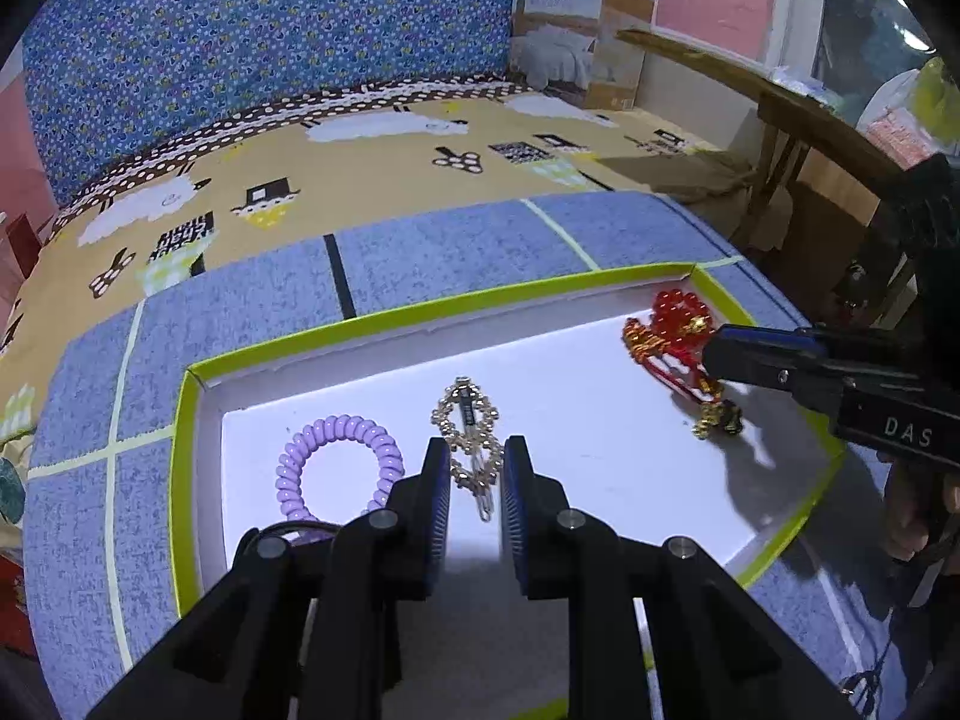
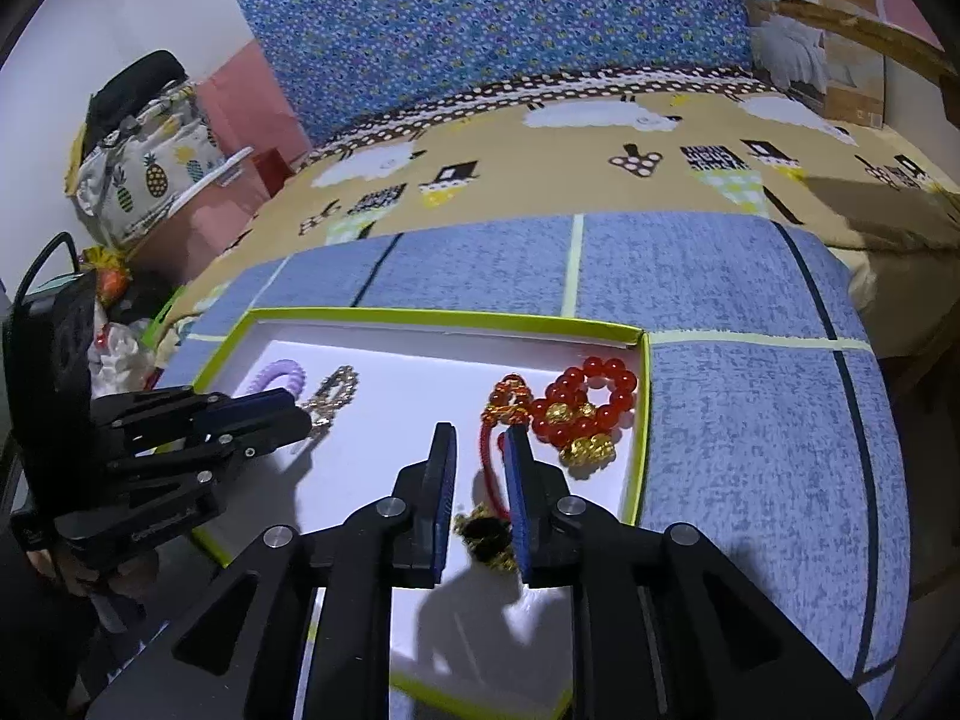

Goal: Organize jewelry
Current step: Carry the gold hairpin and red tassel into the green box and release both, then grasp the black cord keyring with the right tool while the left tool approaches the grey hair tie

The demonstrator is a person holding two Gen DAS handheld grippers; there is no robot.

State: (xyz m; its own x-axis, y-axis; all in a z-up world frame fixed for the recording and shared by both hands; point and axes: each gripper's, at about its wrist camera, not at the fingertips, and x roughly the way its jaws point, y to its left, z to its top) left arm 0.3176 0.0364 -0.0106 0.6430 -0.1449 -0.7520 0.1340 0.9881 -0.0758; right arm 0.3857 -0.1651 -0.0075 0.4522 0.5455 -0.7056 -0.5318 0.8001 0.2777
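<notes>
Both jaws apart: left gripper (image 1: 477, 474) over gold hair clip (image 1: 469, 426) in tray (image 1: 372, 324), right gripper (image 2: 480, 462) straddling red cord charm (image 2: 507, 408), not clamped.

Purple coil band (image 1: 339, 461), gold clip (image 1: 469, 440), red bracelets (image 2: 585, 405) lie in tray (image 1: 420, 315).

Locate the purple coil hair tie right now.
The purple coil hair tie lies in the green-rimmed tray, at its left end in the left wrist view, beside the gold beaded hair clip.
</notes>
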